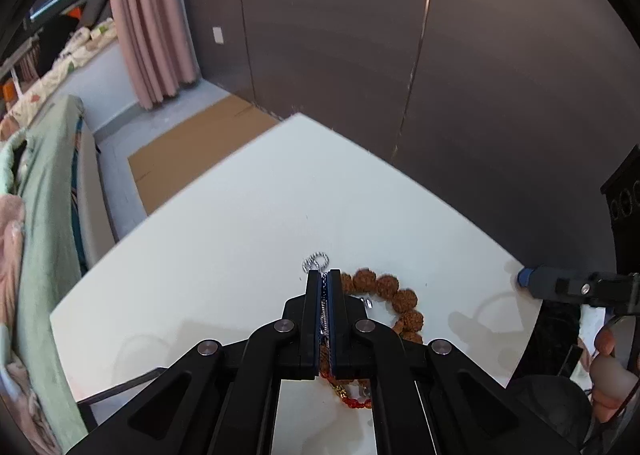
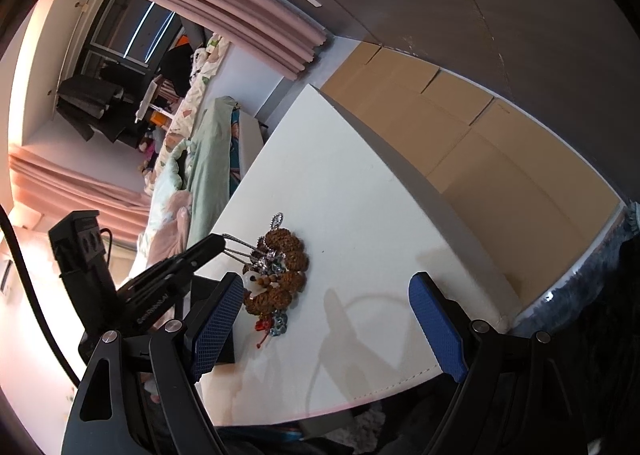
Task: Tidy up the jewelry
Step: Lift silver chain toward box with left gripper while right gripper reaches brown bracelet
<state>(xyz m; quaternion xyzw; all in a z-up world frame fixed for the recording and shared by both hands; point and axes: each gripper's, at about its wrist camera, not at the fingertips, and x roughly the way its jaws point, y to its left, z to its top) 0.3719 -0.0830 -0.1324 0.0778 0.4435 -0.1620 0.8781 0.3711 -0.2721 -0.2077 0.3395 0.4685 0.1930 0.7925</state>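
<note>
A pile of jewelry lies on the white table (image 1: 224, 223). It holds a bracelet of big brown seed beads (image 1: 394, 293), a red bead string (image 1: 356, 402) and a silver chain (image 1: 316, 261). My left gripper (image 1: 327, 279) is shut on the silver chain, whose loop pokes out past the fingertips. In the right wrist view the left gripper (image 2: 218, 243) pinches the chain (image 2: 240, 245) at the pile's left, beside the brown beads (image 2: 286, 255). My right gripper (image 2: 328, 287) is open and empty, just in front of the pile.
A dark wardrobe wall (image 1: 440, 55) stands behind the table. Flat cardboard (image 2: 460, 135) lies on the floor past the table's far edge. A bed with green bedding (image 1: 44, 195) is on the left. A black box (image 1: 624, 199) sits at the right edge.
</note>
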